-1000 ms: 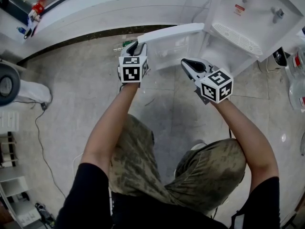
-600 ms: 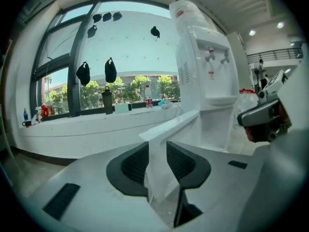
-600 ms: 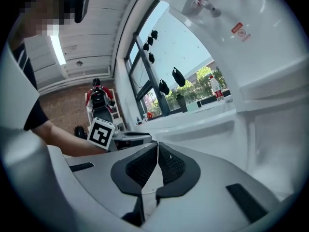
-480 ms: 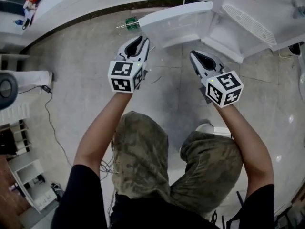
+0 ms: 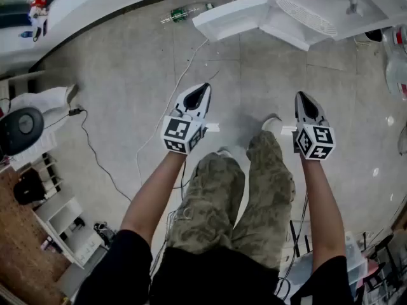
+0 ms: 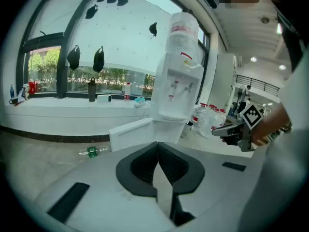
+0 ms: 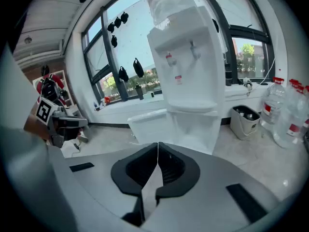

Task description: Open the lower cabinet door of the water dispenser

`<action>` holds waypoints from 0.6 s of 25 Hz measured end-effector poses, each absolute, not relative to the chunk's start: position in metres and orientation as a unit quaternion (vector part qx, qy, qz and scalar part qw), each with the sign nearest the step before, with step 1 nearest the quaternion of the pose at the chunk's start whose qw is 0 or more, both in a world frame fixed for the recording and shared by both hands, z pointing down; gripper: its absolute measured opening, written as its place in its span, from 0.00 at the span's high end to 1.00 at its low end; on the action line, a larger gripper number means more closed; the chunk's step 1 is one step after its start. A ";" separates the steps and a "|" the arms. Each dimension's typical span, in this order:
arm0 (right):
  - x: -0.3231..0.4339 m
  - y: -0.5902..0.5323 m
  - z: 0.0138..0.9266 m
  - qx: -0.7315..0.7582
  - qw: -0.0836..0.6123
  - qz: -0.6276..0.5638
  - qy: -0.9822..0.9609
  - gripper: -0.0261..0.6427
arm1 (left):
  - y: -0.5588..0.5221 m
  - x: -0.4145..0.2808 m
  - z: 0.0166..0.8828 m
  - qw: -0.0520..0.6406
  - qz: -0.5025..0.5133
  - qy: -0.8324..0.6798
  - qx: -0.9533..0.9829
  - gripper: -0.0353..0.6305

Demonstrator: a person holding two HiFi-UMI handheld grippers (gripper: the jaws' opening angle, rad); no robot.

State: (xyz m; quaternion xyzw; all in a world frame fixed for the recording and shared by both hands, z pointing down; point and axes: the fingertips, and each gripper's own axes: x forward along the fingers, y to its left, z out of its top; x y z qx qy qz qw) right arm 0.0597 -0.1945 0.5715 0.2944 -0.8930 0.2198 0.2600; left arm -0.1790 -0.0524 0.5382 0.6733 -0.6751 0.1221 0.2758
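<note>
The white water dispenser (image 5: 310,13) stands at the top right of the head view, and its lower cabinet door (image 5: 232,16) is swung out to the left, open. Both grippers hang in the air over the floor, well short of the dispenser. My left gripper (image 5: 198,94) has just been closing and is shut with nothing between its jaws. My right gripper (image 5: 306,100) is shut and empty too. The left gripper view shows the dispenser (image 6: 176,91) and open door (image 6: 130,133) beyond the shut left gripper (image 6: 157,146). The right gripper view shows the dispenser (image 7: 186,81) and door (image 7: 147,127) past the shut right gripper (image 7: 158,146).
A plastic bottle with a green label (image 5: 184,13) lies on the floor left of the door. A cable (image 5: 172,100) runs across the tiles. A round appliance (image 5: 22,129) and shelves stand at the left. Water bottles (image 7: 285,115) and a small bin (image 7: 244,120) stand right of the dispenser.
Both grippers have drawn back from the dispenser and risen, and the view now sits higher and farther away. The left jaws went from open to shut. The door stays open.
</note>
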 end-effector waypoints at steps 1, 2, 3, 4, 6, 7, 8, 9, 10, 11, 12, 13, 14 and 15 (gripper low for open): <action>0.075 -0.183 0.550 0.301 0.269 0.215 -0.889 0.96 | -0.039 -0.171 0.521 0.286 0.120 -0.674 0.670 0.94; 0.088 -0.172 0.527 0.305 0.275 0.208 -0.887 0.96 | -0.028 -0.163 0.503 0.293 0.118 -0.673 0.669 0.94; 0.099 -0.161 0.502 0.308 0.278 0.201 -0.887 0.96 | -0.018 -0.156 0.483 0.297 0.114 -0.671 0.670 0.94; 0.109 -0.147 0.476 0.308 0.279 0.195 -0.888 0.96 | -0.008 -0.149 0.462 0.299 0.111 -0.668 0.673 0.94; 0.127 -0.113 0.429 0.311 0.276 0.198 -0.888 0.96 | 0.014 -0.140 0.419 0.304 0.103 -0.660 0.679 0.94; 0.135 -0.095 0.409 0.315 0.276 0.202 -0.885 0.96 | 0.026 -0.137 0.397 0.305 0.098 -0.659 0.681 0.94; 0.143 -0.078 0.391 0.320 0.278 0.205 -0.882 0.96 | 0.037 -0.135 0.377 0.305 0.092 -0.658 0.682 0.94; 0.151 -0.062 0.374 0.326 0.281 0.205 -0.879 0.96 | 0.047 -0.132 0.358 0.304 0.083 -0.658 0.683 0.94; 0.158 -0.049 0.356 0.330 0.283 0.202 -0.877 0.96 | 0.057 -0.131 0.338 0.302 0.074 -0.659 0.685 0.94; 0.162 -0.036 0.339 0.333 0.283 0.198 -0.877 0.96 | 0.067 -0.130 0.319 0.298 0.064 -0.660 0.687 0.94; 0.164 -0.025 0.320 0.336 0.277 0.196 -0.878 0.96 | 0.078 -0.131 0.300 0.293 0.057 -0.662 0.688 0.94; 0.165 -0.015 0.300 0.340 0.268 0.195 -0.880 0.96 | 0.089 -0.132 0.282 0.288 0.055 -0.664 0.687 0.94; 0.165 -0.008 0.280 0.344 0.255 0.195 -0.883 0.96 | 0.099 -0.134 0.265 0.283 0.054 -0.667 0.687 0.94; 0.163 -0.004 0.259 0.347 0.241 0.194 -0.885 0.96 | 0.107 -0.136 0.247 0.278 0.052 -0.669 0.687 0.94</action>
